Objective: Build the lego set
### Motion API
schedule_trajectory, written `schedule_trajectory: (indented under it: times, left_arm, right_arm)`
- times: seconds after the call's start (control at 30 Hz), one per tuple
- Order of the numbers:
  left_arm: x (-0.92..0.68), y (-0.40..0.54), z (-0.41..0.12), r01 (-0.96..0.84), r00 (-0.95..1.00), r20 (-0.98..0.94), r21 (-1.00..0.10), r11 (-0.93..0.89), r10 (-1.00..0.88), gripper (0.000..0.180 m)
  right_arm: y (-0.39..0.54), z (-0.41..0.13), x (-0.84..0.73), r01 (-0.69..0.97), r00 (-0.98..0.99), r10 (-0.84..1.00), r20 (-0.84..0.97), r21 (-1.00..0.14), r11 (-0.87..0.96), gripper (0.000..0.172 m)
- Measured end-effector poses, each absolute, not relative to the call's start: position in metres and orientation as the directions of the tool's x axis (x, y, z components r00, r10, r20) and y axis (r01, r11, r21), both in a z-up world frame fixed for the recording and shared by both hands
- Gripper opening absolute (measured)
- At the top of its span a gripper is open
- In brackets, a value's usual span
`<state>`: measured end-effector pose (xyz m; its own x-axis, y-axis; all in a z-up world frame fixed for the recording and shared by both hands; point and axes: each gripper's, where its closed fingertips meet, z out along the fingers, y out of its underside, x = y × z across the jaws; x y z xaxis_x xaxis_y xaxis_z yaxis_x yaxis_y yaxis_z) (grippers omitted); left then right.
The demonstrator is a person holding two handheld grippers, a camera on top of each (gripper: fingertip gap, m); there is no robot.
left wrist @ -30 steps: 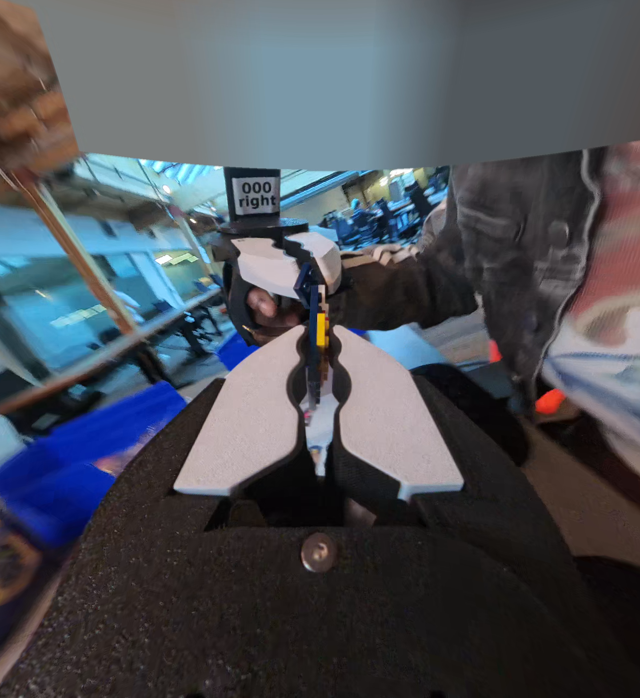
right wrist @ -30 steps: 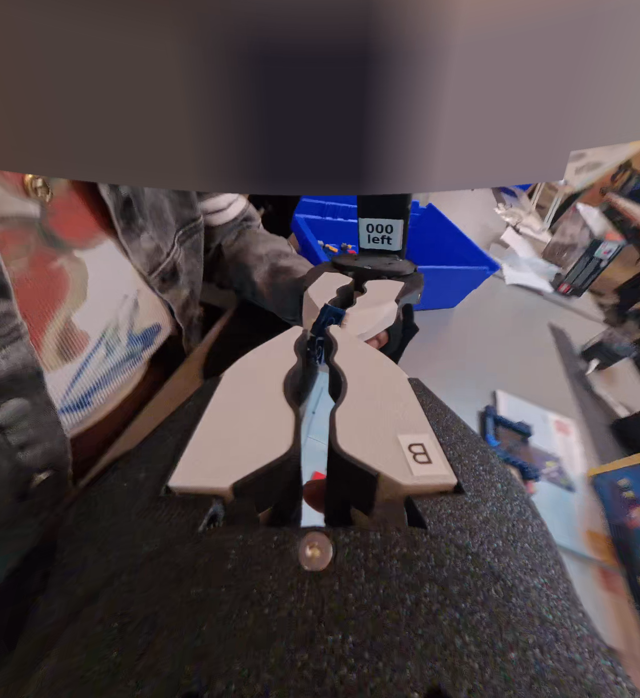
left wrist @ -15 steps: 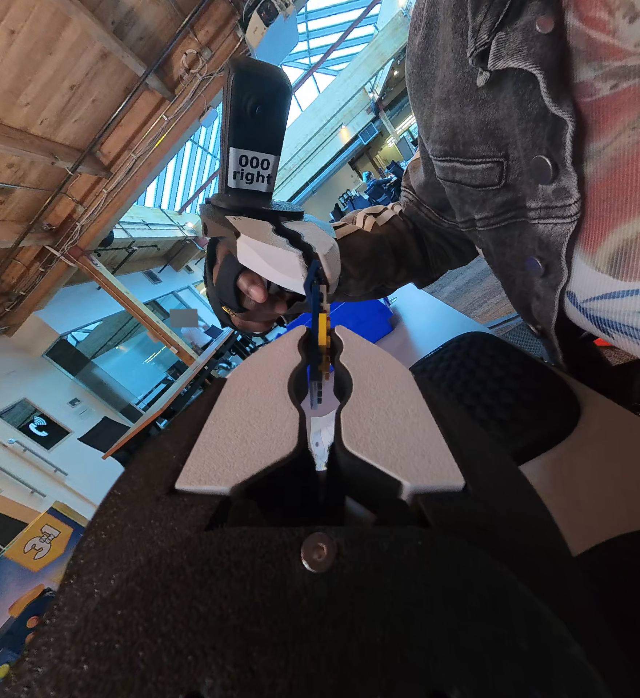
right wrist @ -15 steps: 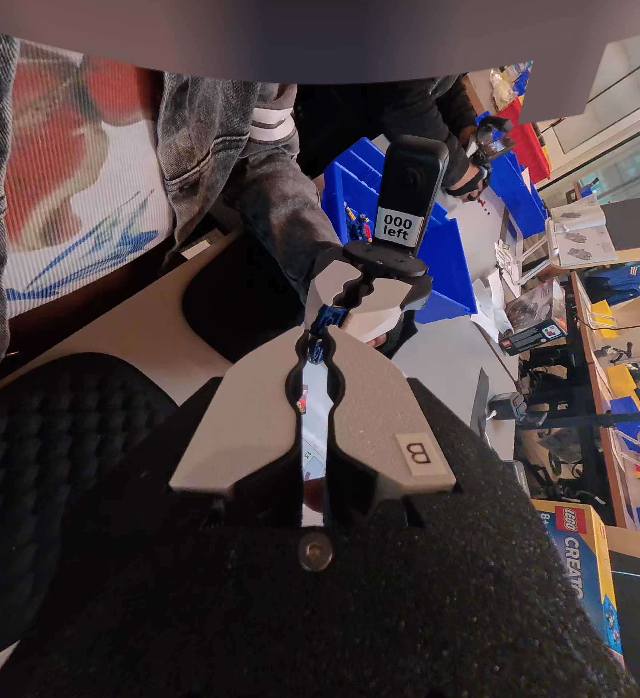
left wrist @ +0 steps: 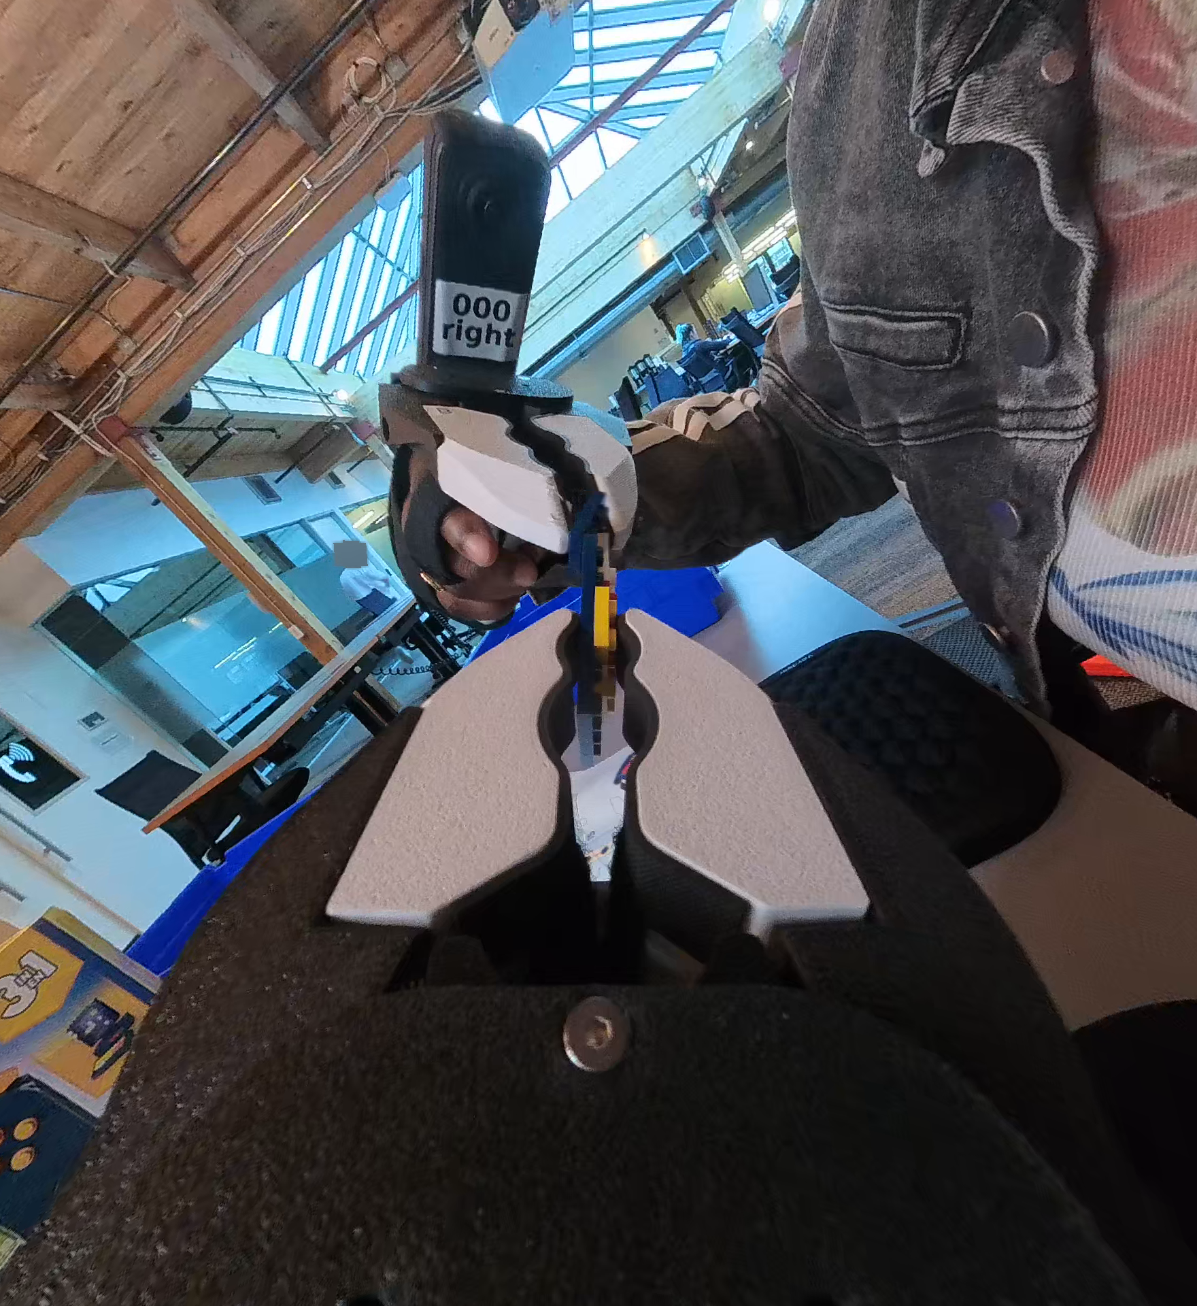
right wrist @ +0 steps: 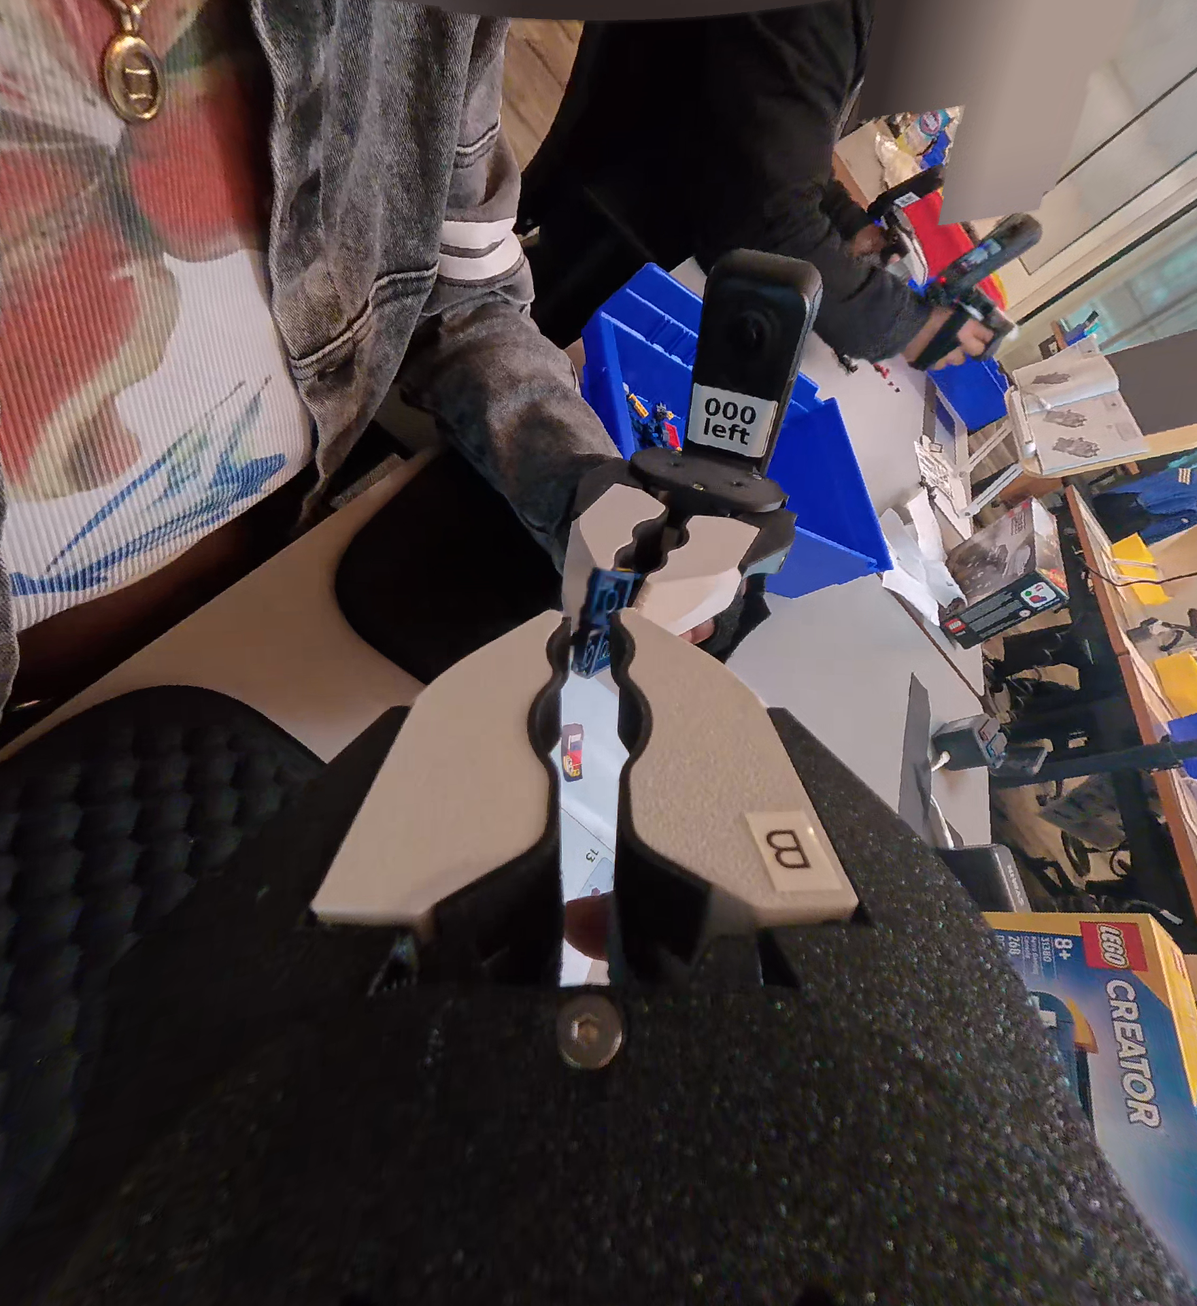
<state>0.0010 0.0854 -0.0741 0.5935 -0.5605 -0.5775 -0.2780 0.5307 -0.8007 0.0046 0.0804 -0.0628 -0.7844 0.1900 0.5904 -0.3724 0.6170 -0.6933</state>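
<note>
1. The left gripper [left wrist: 599, 636] and the right gripper [right wrist: 592, 636] are both clamped on one thin blue, yellow and grey toy-brick strip [left wrist: 594, 636], held in mid-air at frame centre.
2. Risk, as I judge it: twisting or pulling apart could snap the strip.
3. Blue plastic bin [right wrist: 829, 509] sits upper right; the black mesh chair back [right wrist: 87, 848], lower left, crowds movement.

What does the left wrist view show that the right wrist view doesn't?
Only the left wrist view shows the wooden ceiling, the skylight and the yellow bricks on the assembly's side.

Only the right wrist view shows the blue bin of bricks, the boxed toy set, cluttered desks and another person's arm with a handheld device.

Both show the left gripper and right gripper facing each other, each closed on an end of one small blue brick assembly, plus the grey denim jacket.
</note>
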Motion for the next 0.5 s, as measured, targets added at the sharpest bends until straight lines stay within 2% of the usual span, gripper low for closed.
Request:
schedule_trajectory:
  times: [0.27,0.37,0.47,0.5]
  left_arm:
    - [-0.001,0.086,-0.073,-0.258,0.605,-0.560,-0.811,0.525,-0.566,0.008]
    - [-0.005,0.089,-0.072,-0.264,0.625,-0.549,-0.818,0.511,-0.555,0.008]
    - [-0.015,0.098,-0.072,-0.254,0.683,-0.488,-0.856,0.450,-0.543,0.008]
    - [-0.019,0.101,-0.073,-0.243,0.703,-0.459,-0.873,0.422,-0.544,0.008]
  right_arm:
    - [0.083,-0.062,0.003,-0.355,-0.789,0.218,0.575,-0.716,0.601,0.012]
    - [0.087,-0.063,0.000,-0.301,-0.795,0.272,0.543,-0.742,0.600,0.025]
    - [0.092,-0.060,-0.010,-0.222,-0.752,0.416,0.512,-0.790,0.571,0.046]
    - [0.094,-0.059,-0.015,-0.206,-0.720,0.464,0.516,-0.797,0.567,0.046]
